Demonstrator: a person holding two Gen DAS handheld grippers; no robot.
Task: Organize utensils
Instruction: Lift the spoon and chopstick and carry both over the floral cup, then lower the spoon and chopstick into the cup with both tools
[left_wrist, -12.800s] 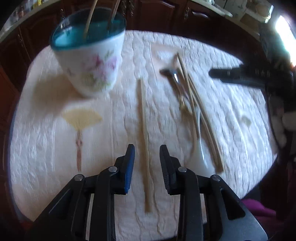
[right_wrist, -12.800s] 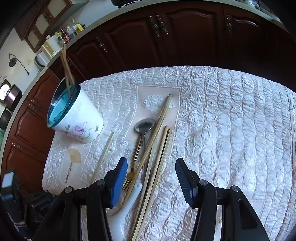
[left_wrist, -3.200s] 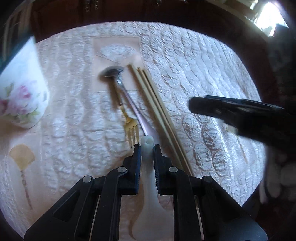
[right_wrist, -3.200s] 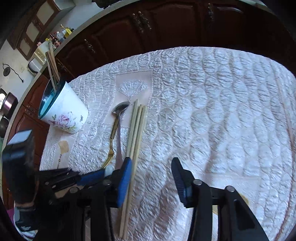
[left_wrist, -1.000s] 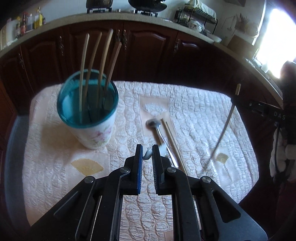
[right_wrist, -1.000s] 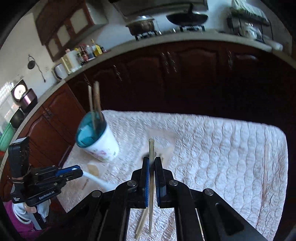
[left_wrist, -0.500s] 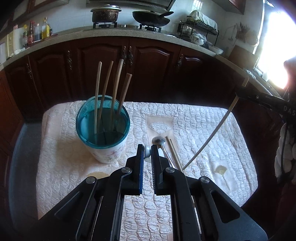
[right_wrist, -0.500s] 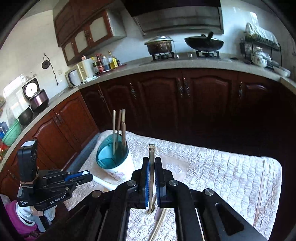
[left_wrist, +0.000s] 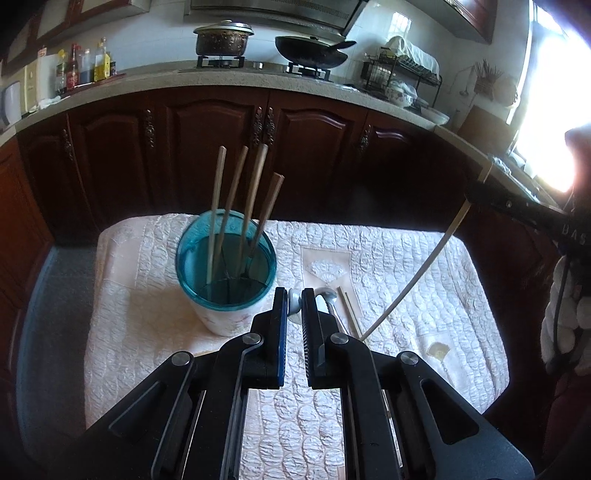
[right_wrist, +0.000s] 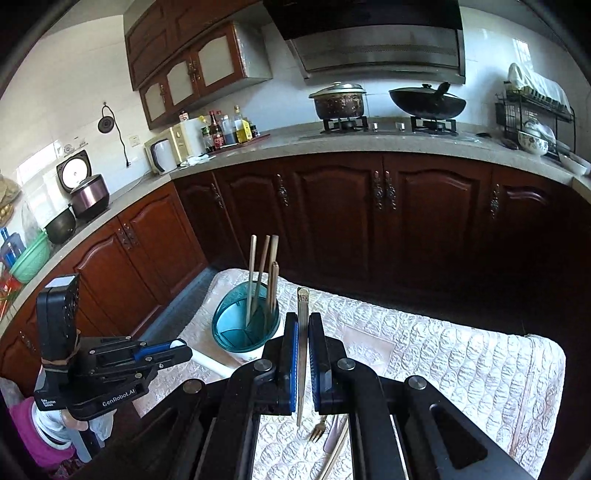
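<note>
My left gripper (left_wrist: 293, 297) is shut on the handle of a white spoon (left_wrist: 294, 302), held above the quilted table beside the flowered cup (left_wrist: 225, 280). The cup has a teal inside and several chopsticks standing in it. My right gripper (right_wrist: 303, 325) is shut on a single chopstick (right_wrist: 303, 343), which runs upright between its pads. From the left wrist view that chopstick (left_wrist: 417, 280) slants down from the right gripper (left_wrist: 476, 194) over the table's right half. The right wrist view shows the left gripper (right_wrist: 181, 349) with the white spoon (right_wrist: 210, 363) left of the cup (right_wrist: 245, 328).
A metal spoon (left_wrist: 327, 295), two chopsticks (left_wrist: 349, 314) and a gold fork (right_wrist: 317, 430) lie on the white quilted table (left_wrist: 424, 258). Dark wooden cabinets (left_wrist: 207, 155) stand behind it. A gloved hand (left_wrist: 569, 317) is at the right edge.
Both grippers have risen with their loads: the table and cup look smaller and lower, and more of the kitchen counter shows. Both grips are unchanged.
</note>
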